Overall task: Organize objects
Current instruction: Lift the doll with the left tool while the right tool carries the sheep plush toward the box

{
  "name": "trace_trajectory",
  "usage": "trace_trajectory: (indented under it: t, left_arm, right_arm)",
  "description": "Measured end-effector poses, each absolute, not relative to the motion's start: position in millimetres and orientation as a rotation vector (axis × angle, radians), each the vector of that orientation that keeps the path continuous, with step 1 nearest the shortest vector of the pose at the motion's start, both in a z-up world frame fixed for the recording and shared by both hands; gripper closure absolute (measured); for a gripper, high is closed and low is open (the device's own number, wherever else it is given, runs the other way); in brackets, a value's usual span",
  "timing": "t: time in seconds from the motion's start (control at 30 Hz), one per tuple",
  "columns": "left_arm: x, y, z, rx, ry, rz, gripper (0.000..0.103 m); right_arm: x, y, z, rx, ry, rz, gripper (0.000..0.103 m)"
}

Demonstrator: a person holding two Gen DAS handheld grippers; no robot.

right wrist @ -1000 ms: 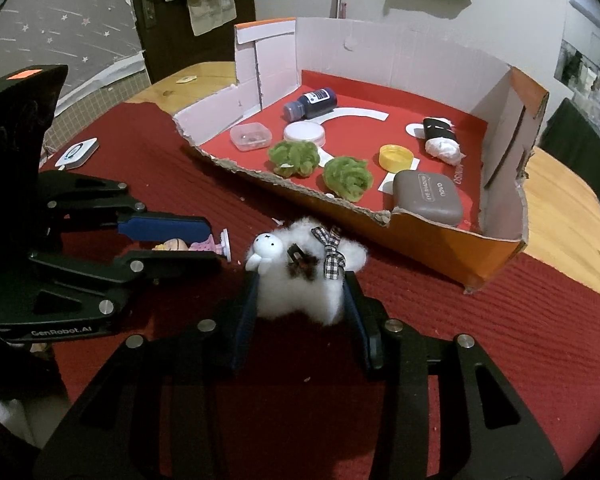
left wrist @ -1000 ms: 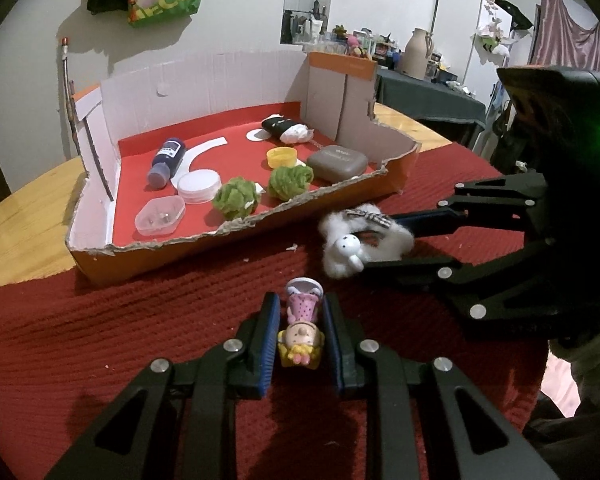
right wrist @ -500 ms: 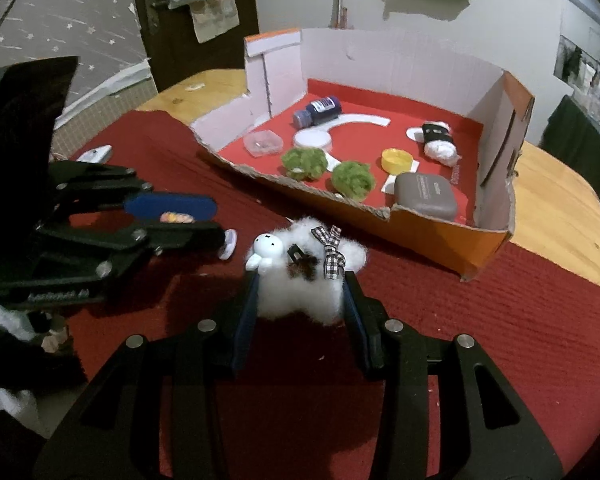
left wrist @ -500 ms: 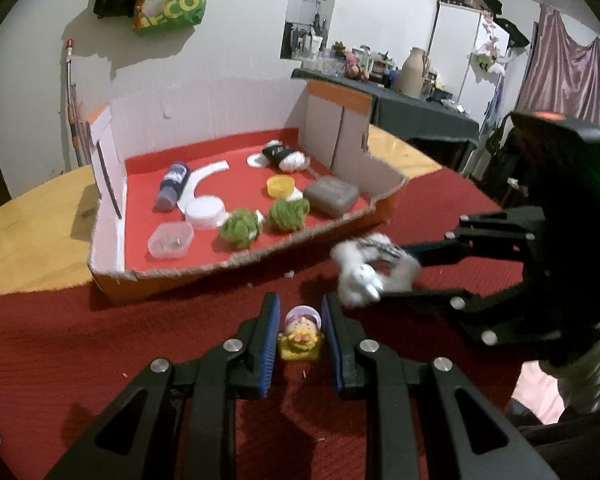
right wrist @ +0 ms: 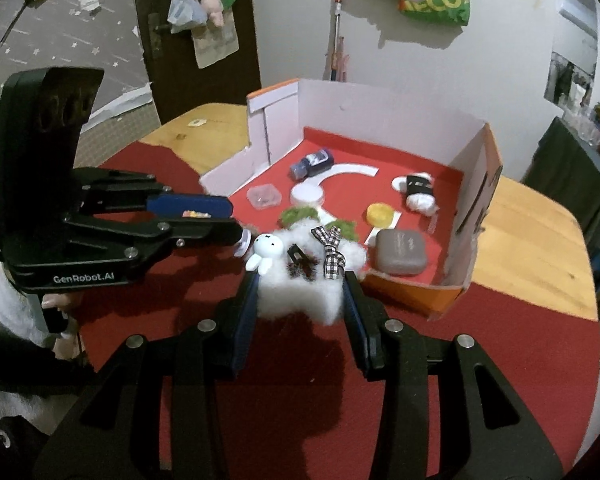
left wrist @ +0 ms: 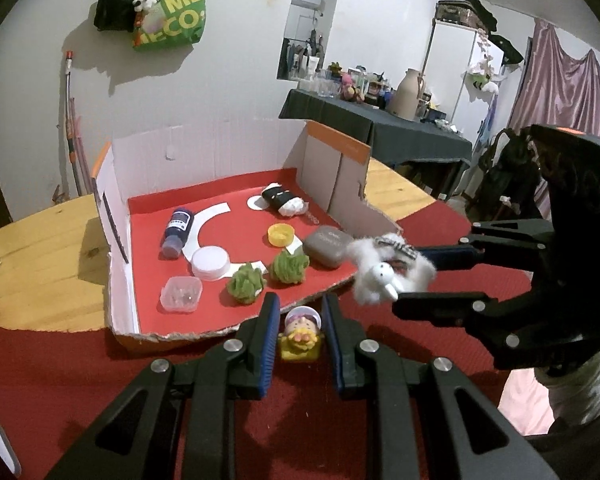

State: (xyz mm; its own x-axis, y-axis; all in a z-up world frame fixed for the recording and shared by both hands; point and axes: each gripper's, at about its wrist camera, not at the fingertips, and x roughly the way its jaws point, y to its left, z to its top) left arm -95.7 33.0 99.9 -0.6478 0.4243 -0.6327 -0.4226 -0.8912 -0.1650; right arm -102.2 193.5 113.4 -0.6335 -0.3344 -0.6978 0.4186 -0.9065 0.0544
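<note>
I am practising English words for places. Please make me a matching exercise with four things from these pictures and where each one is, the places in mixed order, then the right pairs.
Things:
1. small doll figure
2. fluffy white toy
3. grey case
4. green bag

Places:
A. hanging on the wall
B. lying in the cardboard box
C. between the fingers of the right gripper
D. between the fingers of the left gripper

Pairs: 1-D, 2-C, 3-B, 4-A

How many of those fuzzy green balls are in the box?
2. One green ball and a second green ball lie side by side near the torn front edge of the cardboard box. In the right wrist view the held white plush partly hides them.
</note>
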Motion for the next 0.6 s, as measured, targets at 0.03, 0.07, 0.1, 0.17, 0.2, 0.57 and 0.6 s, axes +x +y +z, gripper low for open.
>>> trace_trajectory:
  t: [0.03, 0.07, 0.1, 0.17, 0.2, 0.57, 0.6]
  left_arm:
    - [-97.3, 32.7, 100.5, -0.958, -0.003, 2.494, 0.08]
    - [-100.0, 32.0, 101.4, -0.959, -0.003, 2.497, 0.08]
    - [-101.9, 31.6, 101.8, -0.961, -0.004, 2.498, 0.08]
    - [-106.0, 30.2, 102.9, -0.965, -0.011, 2.496, 0.08]
    - [-108.9, 29.4, 104.0, -0.967, -0.016, 2.495, 0.08]
    - [-126.2, 22.0, 107.4, -0.969, -0.036, 2.498, 0.08]
    - [-125.3, 21.6, 105.9, -0.972, -0.039, 2.497, 0.08]
  right_arm:
    - [-103.8, 194.3, 115.0, 1.038, 0.154, -2.514, 0.064]
    - [-105.6, 195.0, 116.7, 1.036, 0.154, -2.518, 0.064]
    - [-107.7, 195.5, 118.5, 1.034, 0.154, -2.524, 0.064]
    - [-111.2, 196.0, 121.5, 1.031, 0.156, -2.528, 0.064]
    - [-112.7, 196.2, 122.4, 1.029, 0.156, -2.531, 0.064]
    - [-127.2, 200.6, 127.6, 1.031, 0.15, -2.55, 0.064]
    - [-127.9, 200.5, 128.0, 1.034, 0.151, -2.549, 0.064]
